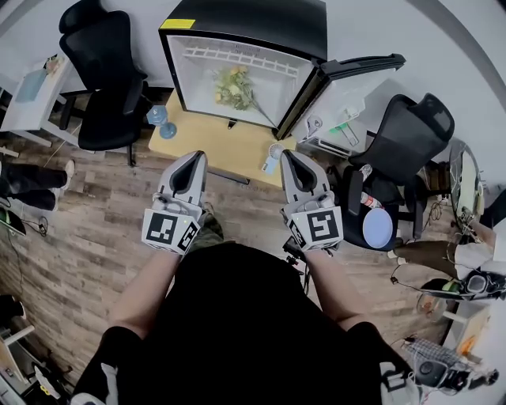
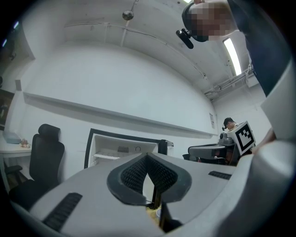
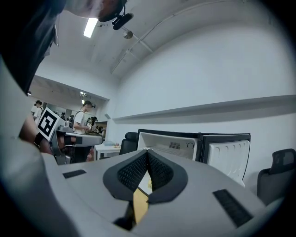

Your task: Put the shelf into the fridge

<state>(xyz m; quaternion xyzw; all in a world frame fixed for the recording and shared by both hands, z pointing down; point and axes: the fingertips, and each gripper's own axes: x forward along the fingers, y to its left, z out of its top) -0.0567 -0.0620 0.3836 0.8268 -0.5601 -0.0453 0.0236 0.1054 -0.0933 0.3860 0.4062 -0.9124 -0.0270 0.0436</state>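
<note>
1. Your left gripper (image 1: 195, 157) has its jaws together, with nothing between them.
2. Your right gripper (image 1: 287, 156) is also closed and empty.
3. The shelf (image 1: 245, 57) lies inside the open fridge (image 1: 253, 20), beyond the greens (image 1: 235, 88).

I see fridge (image 1: 261, 24) shell glossy black, liner smooth white plastic; floor (image 1: 71, 229) matt wood plank; left tongs (image 1: 195, 155) and right tongs (image 1: 289, 155) matt grey plastic, pads (image 2: 134, 176) rough black.

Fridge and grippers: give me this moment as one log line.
fridge: open | left gripper: shut, empty | right gripper: shut, empty | both short of fridge
</note>
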